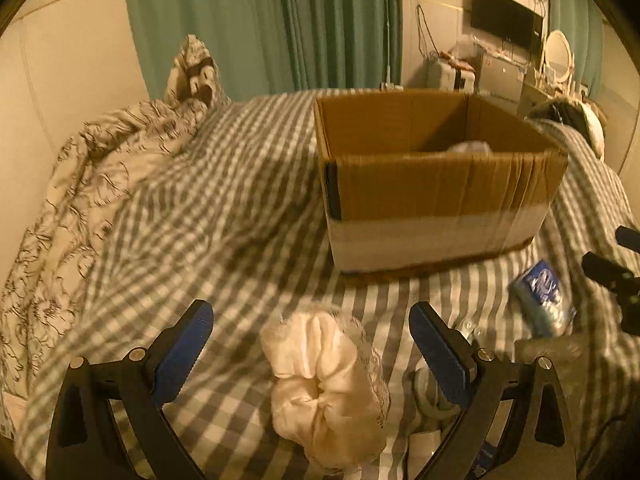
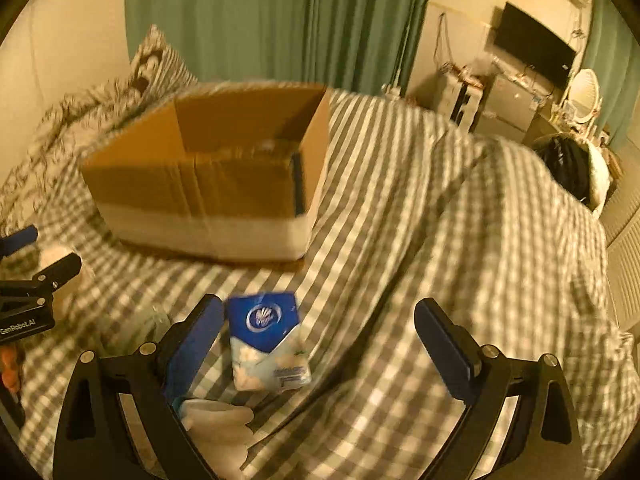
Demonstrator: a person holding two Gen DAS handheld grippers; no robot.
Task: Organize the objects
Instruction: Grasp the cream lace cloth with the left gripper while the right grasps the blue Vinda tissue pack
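- The left gripper [image 1: 311,334] is seen over the near edge of the bed [image 1: 240,208], its blue-padded fingers [image 1: 184,350] spread wide and pressing on nothing
- A cream fabric scrunchie [image 1: 324,392] is seen lying on the checked cover between those fingers, touched by neither
- A clear, rounded item is partly hidden behind the left gripper's right-hand finger; what it is cannot be told
- The right gripper [image 2: 319,334] is held to the right of the left one, also above the near edge of the bed, its fingers [image 2: 446,350] likewise wide apart and gripping nothing
- A blue and white tissue pack [image 2: 266,346] is seen flat on the cover between the right fingers, close beside the left-hand one; whether it touches that finger cannot be told
- Something pale and soft is seen just below the pack, at the base of the left-hand finger
- Farther back, toward the middle of the bed, an open cardboard box [image 1: 436,184] is stood upright; something pale shows low inside it
- A patterned quilt [image 1: 80,184] is bunched along the left edge of the bed
- Beyond the far edge, green curtains [image 1: 264,24] are hung, and a dark screen [image 1: 506,20] is mounted on the wall to the right
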